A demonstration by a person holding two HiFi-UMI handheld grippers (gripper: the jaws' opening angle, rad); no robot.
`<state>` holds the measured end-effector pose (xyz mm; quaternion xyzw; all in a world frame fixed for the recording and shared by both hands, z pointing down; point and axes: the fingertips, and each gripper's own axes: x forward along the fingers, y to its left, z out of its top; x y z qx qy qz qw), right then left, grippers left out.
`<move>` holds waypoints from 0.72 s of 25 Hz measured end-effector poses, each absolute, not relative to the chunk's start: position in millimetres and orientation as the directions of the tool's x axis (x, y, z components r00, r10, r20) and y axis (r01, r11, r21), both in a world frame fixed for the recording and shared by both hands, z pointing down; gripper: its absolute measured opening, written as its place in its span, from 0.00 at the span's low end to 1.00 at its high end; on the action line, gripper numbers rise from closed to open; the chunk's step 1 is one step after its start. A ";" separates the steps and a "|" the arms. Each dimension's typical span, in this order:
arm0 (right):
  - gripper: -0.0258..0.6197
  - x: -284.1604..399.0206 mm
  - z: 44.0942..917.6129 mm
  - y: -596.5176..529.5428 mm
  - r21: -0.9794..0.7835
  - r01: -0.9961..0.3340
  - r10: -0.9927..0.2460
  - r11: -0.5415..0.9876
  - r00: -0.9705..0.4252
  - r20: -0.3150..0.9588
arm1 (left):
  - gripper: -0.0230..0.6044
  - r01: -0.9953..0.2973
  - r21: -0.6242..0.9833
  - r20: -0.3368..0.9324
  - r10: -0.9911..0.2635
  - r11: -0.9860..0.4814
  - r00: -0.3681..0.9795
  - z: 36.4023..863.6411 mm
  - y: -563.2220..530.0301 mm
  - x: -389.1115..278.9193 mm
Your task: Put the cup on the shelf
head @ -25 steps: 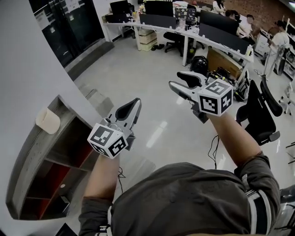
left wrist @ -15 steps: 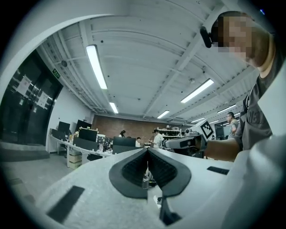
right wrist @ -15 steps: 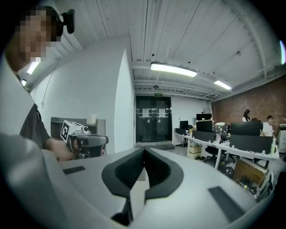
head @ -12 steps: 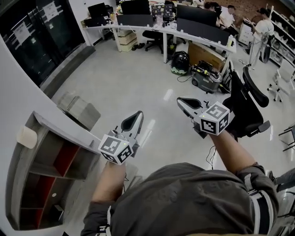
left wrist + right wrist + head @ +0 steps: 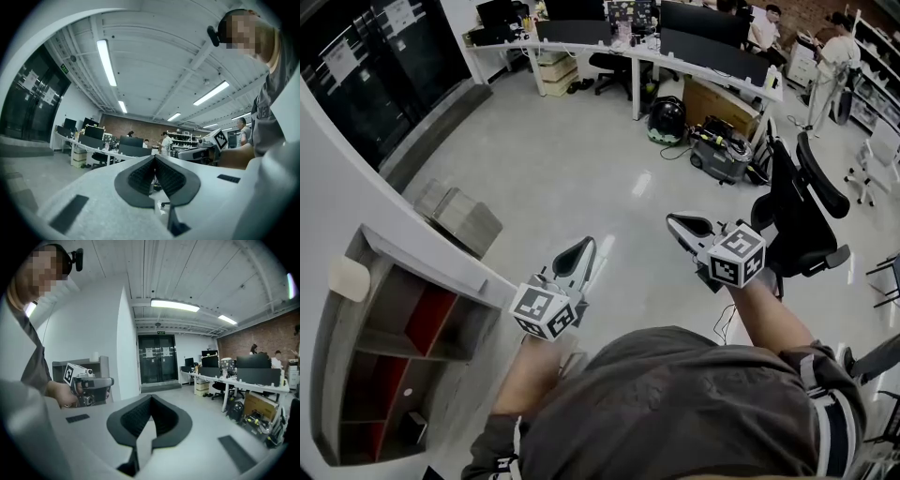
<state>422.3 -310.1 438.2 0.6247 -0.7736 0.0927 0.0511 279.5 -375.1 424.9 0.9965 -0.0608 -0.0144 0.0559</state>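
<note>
Overhead, the grey floor [image 5: 562, 150] fills most of the head view, bounded at the far side by a row of white desks [image 5: 675, 64] carrying dark monitors. A black office chair [image 5: 806, 202] stands at the right. Against the white wall at the left stands the grey shelf [image 5: 431, 265], its open compartments showing red back panels. The person's dark-shirted torso occupies the lower edge, with both forearms extended forward over the floor.

The left gripper [image 5: 584, 246] is held just beside the shelf's near corner. Its own view shows its ribbed pads pressed together with nothing between them. The right gripper [image 5: 677, 221] is held well apart from the shelf, near the chair. Its jaws are likewise clenched and empty.

The cup [image 5: 347, 278], pale and upright, sits on top of the shelf at the wall end, well apart from both grippers. The right gripper view confirms it on the top board.
</note>
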 end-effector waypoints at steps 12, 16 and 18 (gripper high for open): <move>0.02 416.6 441.9 -313.7 -0.066 -0.974 -0.954 0.216 -0.225 0.198 | 0.04 -0.137 0.097 -0.003 -0.138 -0.986 0.990 432.5 -374.2 270.7; 0.02 412.7 440.6 -311.9 -0.047 -0.975 -0.954 0.218 -0.223 0.199 | 0.04 -0.132 0.099 -0.002 -0.133 -0.986 0.991 433.5 -371.0 268.6; 0.02 411.8 438.6 -311.1 -0.046 -0.975 -0.955 0.217 -0.221 0.199 | 0.04 -0.129 0.102 -0.003 -0.130 -0.986 0.992 433.1 -369.6 268.0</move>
